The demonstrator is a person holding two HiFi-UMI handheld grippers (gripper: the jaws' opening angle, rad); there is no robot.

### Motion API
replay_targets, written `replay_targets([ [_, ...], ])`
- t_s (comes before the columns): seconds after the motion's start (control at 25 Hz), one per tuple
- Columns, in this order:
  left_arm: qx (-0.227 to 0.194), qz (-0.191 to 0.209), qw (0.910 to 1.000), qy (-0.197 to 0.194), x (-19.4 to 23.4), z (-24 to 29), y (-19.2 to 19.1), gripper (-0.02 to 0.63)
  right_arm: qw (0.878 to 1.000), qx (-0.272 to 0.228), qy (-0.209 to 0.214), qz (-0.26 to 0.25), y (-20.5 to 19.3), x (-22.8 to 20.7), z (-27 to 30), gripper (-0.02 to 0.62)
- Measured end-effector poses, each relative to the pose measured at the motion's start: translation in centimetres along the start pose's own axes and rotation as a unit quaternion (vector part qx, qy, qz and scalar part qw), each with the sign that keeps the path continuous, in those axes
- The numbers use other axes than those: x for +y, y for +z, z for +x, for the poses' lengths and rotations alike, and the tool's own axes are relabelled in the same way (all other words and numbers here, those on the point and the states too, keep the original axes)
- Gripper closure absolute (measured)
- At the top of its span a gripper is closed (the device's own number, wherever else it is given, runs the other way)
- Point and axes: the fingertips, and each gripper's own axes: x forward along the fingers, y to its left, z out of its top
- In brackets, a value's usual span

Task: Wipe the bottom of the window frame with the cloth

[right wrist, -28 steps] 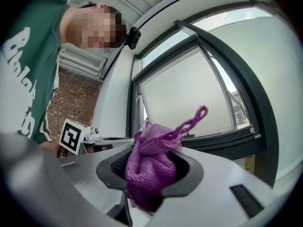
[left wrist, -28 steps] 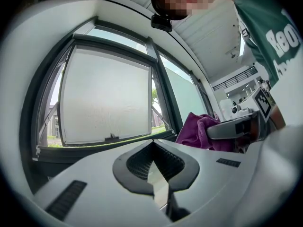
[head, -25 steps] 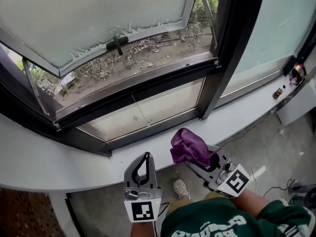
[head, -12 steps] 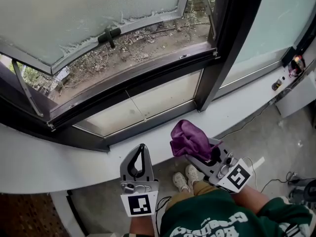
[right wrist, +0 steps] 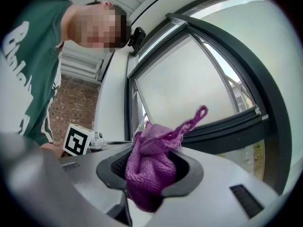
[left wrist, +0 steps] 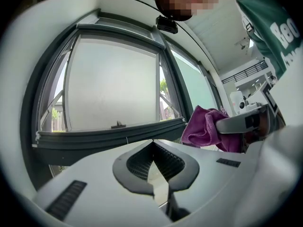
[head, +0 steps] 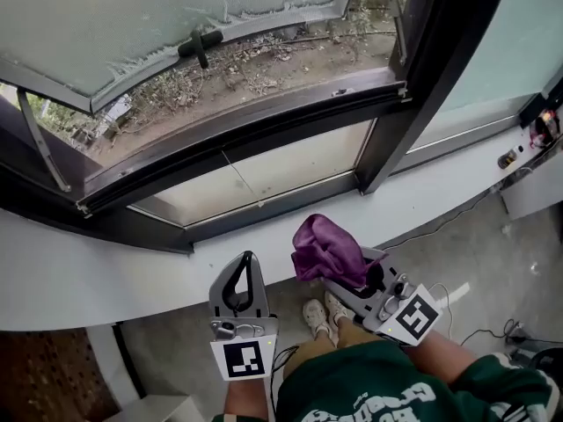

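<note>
Opening: gap between tilted-out sash (head: 132,25) and bottom frame (head: 246,139), passable.
Right limit: dark mullion (head: 422,86).
Left limit: stay arm (head: 40,143).
Overhead: sash handle (head: 199,46).

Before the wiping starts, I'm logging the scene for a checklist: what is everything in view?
cloth: one, purple, bunched in the right gripper's jaws
window frame: one, dark, bottom rail above the sill
window sash: one, frosted glass, swung open outward, top
sash handle: one, dark, on the sash's lower edge
sill: one, white, below the frame
dry twigs: many, brown, outside below the sash
shoes: two, pale, on the floor
left gripper: grey, shut, empty
right gripper: grey, shut on the cloth
</note>
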Motion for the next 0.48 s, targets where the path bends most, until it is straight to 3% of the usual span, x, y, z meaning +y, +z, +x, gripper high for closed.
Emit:
replay_targets([
  [0.12,0.006,-0.005,1.0,0.003,0.0,0.4,-1.6,0.6,0.999,0.014,0.011,0.041,-2.4,-0.6,0.7,0.442],
  [0.36,0.029,0.007,0.9991,0.029,1.8,2.2,-6.7,0.6,0.998,0.034,0.027,0.04,-8.4,-2.4,3.7,0.443],
  [0.48,0.04,0.017,0.9979,0.049,2.9,2.4,-9.8,0.6,0.996,0.041,0.056,0.06,-12.7,-2.3,5.1,0.442],
])
